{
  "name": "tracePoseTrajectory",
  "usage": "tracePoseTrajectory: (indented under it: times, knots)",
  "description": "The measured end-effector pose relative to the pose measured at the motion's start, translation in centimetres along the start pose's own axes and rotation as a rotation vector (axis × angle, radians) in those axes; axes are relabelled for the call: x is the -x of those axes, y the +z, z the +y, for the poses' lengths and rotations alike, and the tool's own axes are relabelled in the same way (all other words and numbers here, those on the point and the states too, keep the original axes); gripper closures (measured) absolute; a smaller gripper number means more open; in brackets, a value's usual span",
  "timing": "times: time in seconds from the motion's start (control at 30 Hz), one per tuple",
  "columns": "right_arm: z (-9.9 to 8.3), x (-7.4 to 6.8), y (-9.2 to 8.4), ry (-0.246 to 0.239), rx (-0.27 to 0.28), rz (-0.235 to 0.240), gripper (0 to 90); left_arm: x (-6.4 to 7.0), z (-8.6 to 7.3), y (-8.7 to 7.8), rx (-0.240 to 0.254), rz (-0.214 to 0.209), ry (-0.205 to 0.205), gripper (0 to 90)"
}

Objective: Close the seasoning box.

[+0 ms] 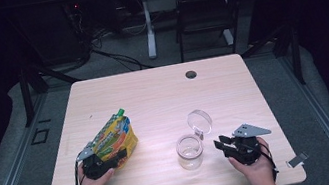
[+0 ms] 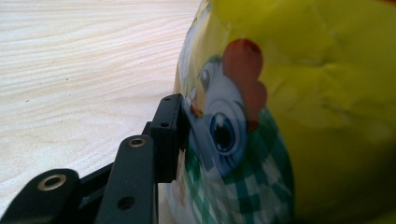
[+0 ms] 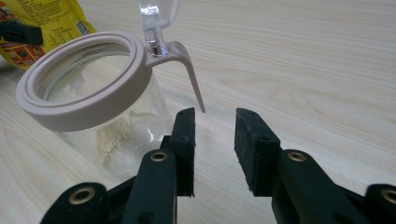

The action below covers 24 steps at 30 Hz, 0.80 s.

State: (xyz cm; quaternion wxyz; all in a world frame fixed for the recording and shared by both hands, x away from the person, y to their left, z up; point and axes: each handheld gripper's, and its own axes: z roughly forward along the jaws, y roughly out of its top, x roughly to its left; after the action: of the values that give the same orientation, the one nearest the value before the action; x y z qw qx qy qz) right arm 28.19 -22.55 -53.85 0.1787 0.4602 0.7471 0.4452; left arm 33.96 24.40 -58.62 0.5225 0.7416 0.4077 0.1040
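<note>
A yellow printed pouch (image 1: pixel 114 137) with a green spout lies tilted on the left of the wooden table (image 1: pixel 152 94). My left gripper (image 1: pixel 106 159) holds its near end. In the left gripper view one black pad (image 2: pixel 169 135) presses into the pouch (image 2: pixel 303 116), which hides the other jaw. A small glass jar (image 1: pixel 190 151) stands right of centre, with a beige rim and its clear flip lid (image 1: pixel 199 121) raised. Pale powder lies inside the jar (image 3: pixel 93 93). My right gripper (image 1: pixel 222 143) rests open just right of it, and nothing is between the jaws of this gripper (image 3: pixel 215 126).
A round cable hole (image 1: pixel 191 74) sits near the table's far edge. Beyond the table stand a black chair (image 1: pixel 202 10) and a white desk leg (image 1: pixel 148 24). Bare wood stretches across the far half of the table.
</note>
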Motion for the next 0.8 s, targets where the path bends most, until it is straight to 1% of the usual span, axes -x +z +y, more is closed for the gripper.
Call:
tracePoseTrajectory:
  times: [0.07,0.23,0.3,0.33,0.37,0.4,0.43,0.53,0.6,0.67,0.7,0.73,0.77,0.8]
  knots:
    - [0.0,0.0,0.0,-0.001,0.001,-0.001,69.2,-0.1,0.0,0.0,0.0,0.0,-0.005,60.3]
    - [0.0,0.1,0.0,-0.001,0.007,-0.002,69.2,0.0,0.2,-0.1,-0.012,0.008,0.002,60.6]
    - [0.0,0.1,0.0,-0.001,0.008,-0.002,69.2,-0.1,0.3,-0.3,-0.03,-0.005,0.007,60.6]
    - [0.0,0.1,-0.1,-0.002,0.007,-0.002,69.1,0.0,0.3,-0.2,-0.017,0.011,0.007,60.7]
    - [0.0,0.1,-0.1,-0.003,0.007,-0.002,69.2,0.0,0.3,-0.2,-0.016,0.013,0.009,60.6]
    - [0.0,0.1,-0.1,-0.003,0.007,-0.002,69.2,0.0,0.4,-0.3,-0.018,0.006,0.009,60.7]
    - [0.0,0.1,-0.1,-0.003,0.009,0.0,69.1,0.0,0.4,-0.3,-0.01,0.015,0.008,60.7]
    - [0.0,0.1,-0.1,-0.001,0.008,-0.001,69.2,0.1,0.5,-0.5,-0.003,0.022,0.013,60.8]
    - [0.0,0.1,-0.1,-0.003,0.008,-0.004,69.1,0.1,0.7,-0.7,-0.005,0.014,0.015,60.8]
    - [0.0,0.1,-0.1,-0.002,0.008,-0.002,69.1,0.2,0.8,-0.9,0.004,0.028,0.018,60.8]
    - [0.0,0.1,-0.1,-0.001,0.008,-0.002,69.0,0.2,0.9,-1.0,-0.001,0.019,0.023,60.8]
    - [0.0,0.1,-0.1,-0.001,0.007,-0.004,69.0,0.2,1.0,-1.1,-0.005,0.023,0.027,60.8]
    - [0.0,0.1,-0.1,-0.001,0.007,-0.004,69.0,0.4,1.0,-1.1,0.006,0.037,0.031,60.8]
    - [0.0,0.1,-0.1,-0.001,0.007,-0.004,69.0,0.5,1.1,-1.2,0.007,0.041,0.036,60.8]
